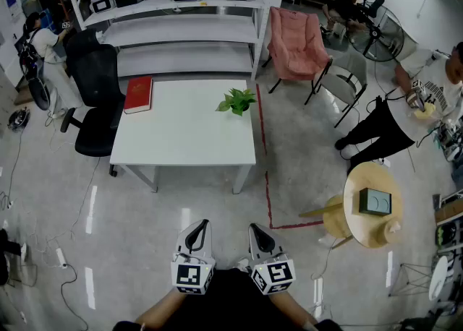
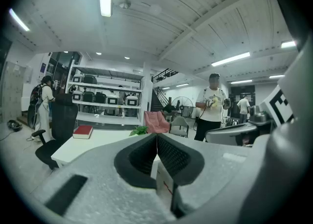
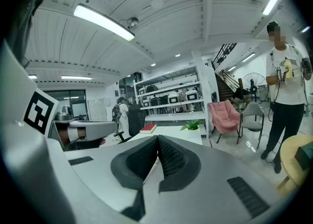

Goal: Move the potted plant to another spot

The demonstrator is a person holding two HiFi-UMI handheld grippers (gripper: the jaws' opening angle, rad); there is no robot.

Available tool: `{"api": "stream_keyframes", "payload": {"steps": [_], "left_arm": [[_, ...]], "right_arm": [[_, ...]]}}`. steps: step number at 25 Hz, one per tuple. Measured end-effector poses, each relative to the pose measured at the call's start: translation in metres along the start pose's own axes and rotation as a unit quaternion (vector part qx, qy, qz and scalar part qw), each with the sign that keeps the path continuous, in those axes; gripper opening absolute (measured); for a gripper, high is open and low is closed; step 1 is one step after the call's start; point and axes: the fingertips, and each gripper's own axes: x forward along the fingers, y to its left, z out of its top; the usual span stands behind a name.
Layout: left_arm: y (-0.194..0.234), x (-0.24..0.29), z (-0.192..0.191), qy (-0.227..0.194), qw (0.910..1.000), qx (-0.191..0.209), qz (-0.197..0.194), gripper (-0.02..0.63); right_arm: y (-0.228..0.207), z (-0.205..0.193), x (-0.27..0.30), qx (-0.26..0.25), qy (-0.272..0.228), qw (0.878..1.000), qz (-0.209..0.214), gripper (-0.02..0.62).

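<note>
You haven't begun: the potted plant (image 1: 237, 100) sits untouched at the table's (image 1: 184, 142) far right corner, well apart from you. Your left gripper (image 1: 198, 227) and right gripper (image 1: 257, 231) hang near you, jaws pressed together, holding nothing. Reaching, grasping and moving all remain.

One potted plant (image 1: 236, 100), one red book (image 1: 138, 95), one white table (image 1: 181, 138) and two grippers, left gripper (image 1: 200, 224) and right gripper (image 1: 255, 228), are counted.
</note>
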Motion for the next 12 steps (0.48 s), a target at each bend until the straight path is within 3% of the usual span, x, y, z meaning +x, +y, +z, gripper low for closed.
{"api": "stream_keyframes", "payload": {"steps": [12], "left_arm": [[0.011,-0.004,0.002,0.001,0.9998,-0.02,-0.005,0.018]], "right_arm": [[0.016,0.0,0.006,-0.001,-0.001,1.0,-0.003,0.011]]}}
